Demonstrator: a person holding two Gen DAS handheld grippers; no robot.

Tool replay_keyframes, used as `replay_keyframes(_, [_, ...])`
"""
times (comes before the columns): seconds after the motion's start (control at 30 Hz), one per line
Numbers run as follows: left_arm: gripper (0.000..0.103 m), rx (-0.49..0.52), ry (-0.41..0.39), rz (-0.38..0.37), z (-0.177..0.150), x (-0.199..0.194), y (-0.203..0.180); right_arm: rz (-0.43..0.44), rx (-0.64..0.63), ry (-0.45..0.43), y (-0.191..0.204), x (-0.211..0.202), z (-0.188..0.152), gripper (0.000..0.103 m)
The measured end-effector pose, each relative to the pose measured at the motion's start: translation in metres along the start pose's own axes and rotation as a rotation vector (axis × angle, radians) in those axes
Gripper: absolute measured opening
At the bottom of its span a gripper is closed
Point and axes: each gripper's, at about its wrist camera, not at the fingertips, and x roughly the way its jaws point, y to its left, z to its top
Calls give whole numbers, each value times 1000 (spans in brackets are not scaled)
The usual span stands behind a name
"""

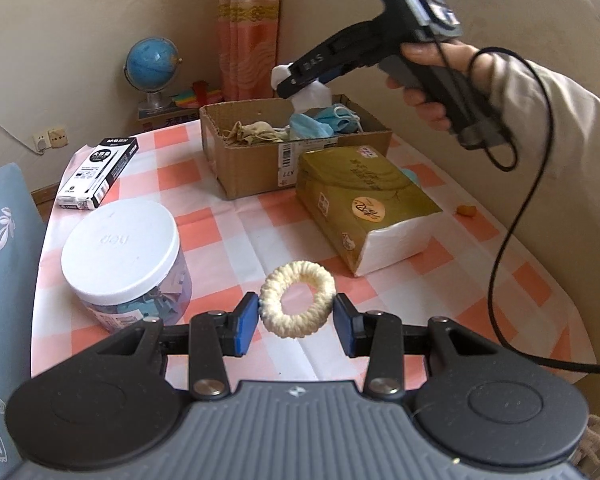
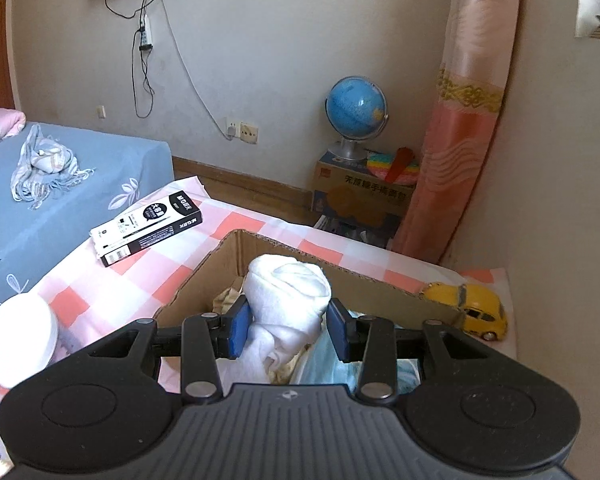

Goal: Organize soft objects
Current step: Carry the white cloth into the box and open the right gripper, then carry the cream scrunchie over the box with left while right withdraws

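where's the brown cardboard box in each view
Left wrist view: the brown cardboard box sits upper centre on the checked tablecloth, beyond the gold tissue pack.
Right wrist view: the box is centre, right under the jaws that hold the rolled white cloth.
Shared landmark: the blue globe.

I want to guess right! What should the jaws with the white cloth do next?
Probably open and drop it. The right gripper holds the white cloth above the cardboard box, where other soft things already lie.
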Motion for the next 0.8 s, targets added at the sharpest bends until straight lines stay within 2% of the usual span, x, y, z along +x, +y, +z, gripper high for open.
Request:
replay_keyframes(0.17, [40,-12,9,8,-1,2,3,-1,1,11,7,17,1,46])
replay_keyframes(0.2, [40,-12,11,8,-1,2,3,13,-1,15,10,18,0,50])
replay_keyframes(0.23, [40,-11,12,8,-1,3,4,14,-5,18,12,19,-1,65])
replay_keyframes(0.3, [40,-11,13,8,-1,3,5,-7,-23,3,18,17,-4,86])
replay_keyframes(0.6, [40,5,10,2,-1,3,5,1,-6,24,18,-1,-13,88])
replay_keyframes(0.73, [40,22,10,8,2,2,5,-14,14,8,19,-23,-25,101])
replay_keyframes(0.8, [40,31,9,8,3,1,6,-19,24,-8,20,-36,-33,103])
